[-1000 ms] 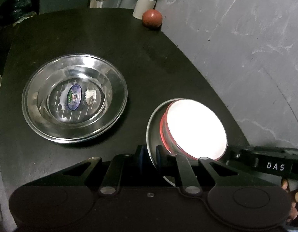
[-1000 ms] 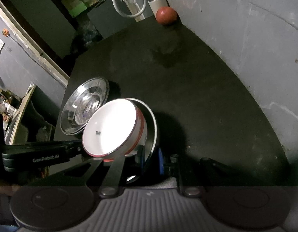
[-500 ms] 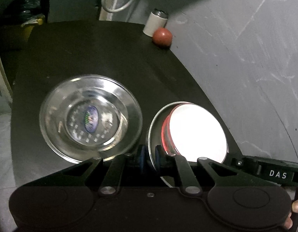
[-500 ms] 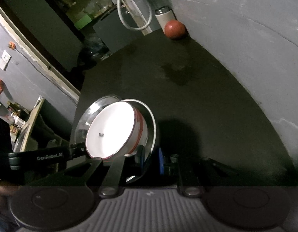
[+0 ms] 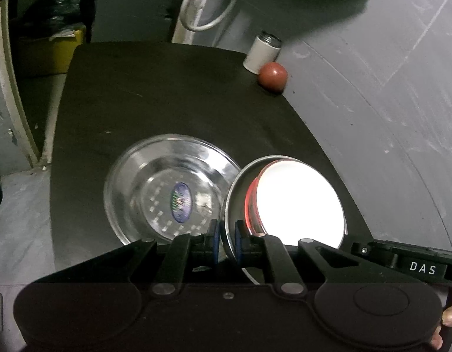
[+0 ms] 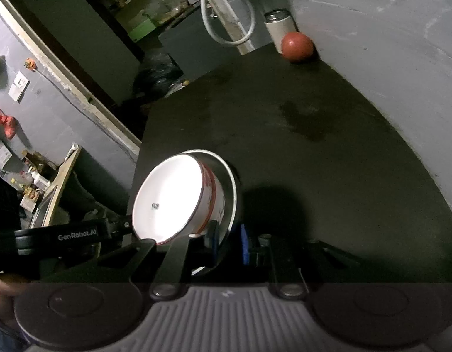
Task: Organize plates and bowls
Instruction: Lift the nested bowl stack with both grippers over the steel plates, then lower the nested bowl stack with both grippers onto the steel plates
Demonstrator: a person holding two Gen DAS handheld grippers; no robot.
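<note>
Currently held aloft between two grippers: small steel plate (image 5: 236,187), tilted on edge, carrying white bowl (image 5: 299,202) with red band around its outer wall, bowl mouth washed out by glare. Left gripper (image 5: 226,242) pinching plate rim at 6 o'clock in left wrist view, blue pads pressed to either face. Right gripper (image 6: 228,242) clamped on same plate's rim at 5 o'clock of plate in right wrist view. Second item: larger steel plate (image 5: 170,187), flat on table, oval blue sticker at centre, partly overlapped at its 3 o'clock edge by held plate. Surface: black table (image 5: 155,94), matte, dark stain visible in right wrist view. At table's 1 o'clock corner: white can (image 5: 262,52) and red ball (image 5: 272,75), touching, against grey wall (image 5: 387,88). Beyond 12 o'clock edge: looped white hose (image 5: 202,8). Open tabletop from 10 to 1 o'clock of flat plate.
</note>
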